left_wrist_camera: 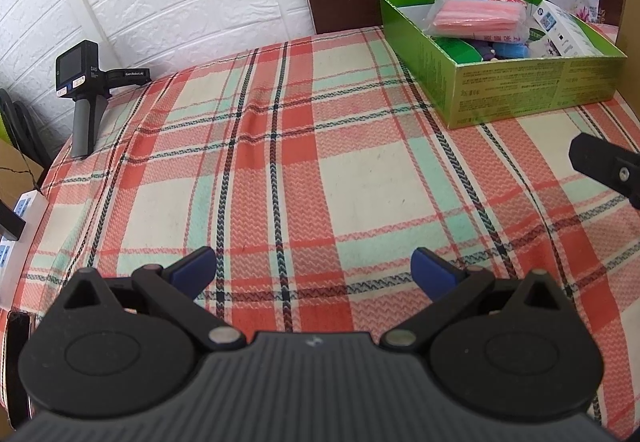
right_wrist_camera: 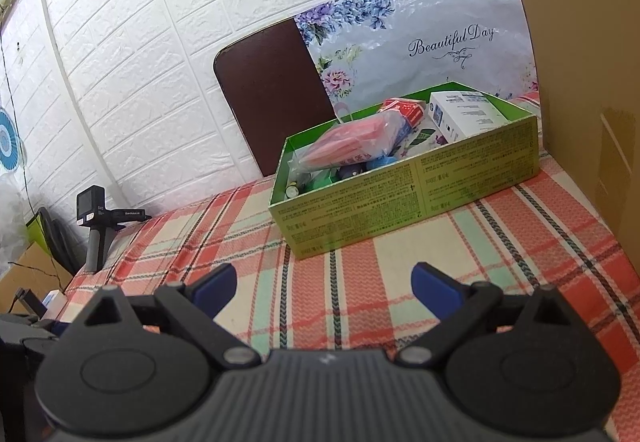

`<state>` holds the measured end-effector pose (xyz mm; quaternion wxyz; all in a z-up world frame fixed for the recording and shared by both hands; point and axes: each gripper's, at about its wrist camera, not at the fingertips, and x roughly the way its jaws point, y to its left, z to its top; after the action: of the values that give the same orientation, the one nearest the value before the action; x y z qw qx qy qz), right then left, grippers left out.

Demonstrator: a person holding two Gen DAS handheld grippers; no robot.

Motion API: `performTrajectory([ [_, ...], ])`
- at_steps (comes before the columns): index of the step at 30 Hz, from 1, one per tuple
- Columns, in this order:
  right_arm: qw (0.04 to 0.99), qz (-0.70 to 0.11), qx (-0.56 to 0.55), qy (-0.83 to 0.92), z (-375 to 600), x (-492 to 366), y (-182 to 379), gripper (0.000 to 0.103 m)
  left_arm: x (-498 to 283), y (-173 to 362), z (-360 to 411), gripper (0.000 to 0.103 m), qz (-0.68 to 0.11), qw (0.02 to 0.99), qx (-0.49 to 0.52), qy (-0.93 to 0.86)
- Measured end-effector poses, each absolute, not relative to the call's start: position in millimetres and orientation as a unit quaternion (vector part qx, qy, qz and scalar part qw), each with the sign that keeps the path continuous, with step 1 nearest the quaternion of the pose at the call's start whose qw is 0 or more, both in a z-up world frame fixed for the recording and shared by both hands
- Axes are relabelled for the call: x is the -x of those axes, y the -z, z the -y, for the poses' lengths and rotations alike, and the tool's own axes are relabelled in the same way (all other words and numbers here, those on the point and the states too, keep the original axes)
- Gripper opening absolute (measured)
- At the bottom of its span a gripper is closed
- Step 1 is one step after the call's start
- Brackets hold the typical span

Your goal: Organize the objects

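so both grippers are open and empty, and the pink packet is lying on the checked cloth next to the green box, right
Not quite. The pink packet lies inside the green box, on top of the other items, not on the checked cloth; the right wrist view shows it. Both the left gripper and right gripper are indeed open and empty.

cloth (left_wrist_camera: 360,169): woven plaid, rough, matt
box (right_wrist_camera: 400,197): glossy printed card
bag (left_wrist_camera: 476,19): clear shiny plastic
wall (right_wrist_camera: 180,21): white embossed brick panels
fingers (left_wrist_camera: 196,268): matt blue pads
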<state>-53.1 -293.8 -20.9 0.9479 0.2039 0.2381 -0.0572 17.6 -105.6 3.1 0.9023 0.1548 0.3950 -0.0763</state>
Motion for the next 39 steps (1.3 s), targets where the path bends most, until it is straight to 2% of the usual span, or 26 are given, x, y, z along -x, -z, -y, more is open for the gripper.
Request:
performTrajectory([
  [39,0.944,-0.248,-0.211,0.060,294.4,48.7,25.3,0.099,-24.7,3.2,102.5,0.103,-0.410,0.897,-0.150,0.074],
])
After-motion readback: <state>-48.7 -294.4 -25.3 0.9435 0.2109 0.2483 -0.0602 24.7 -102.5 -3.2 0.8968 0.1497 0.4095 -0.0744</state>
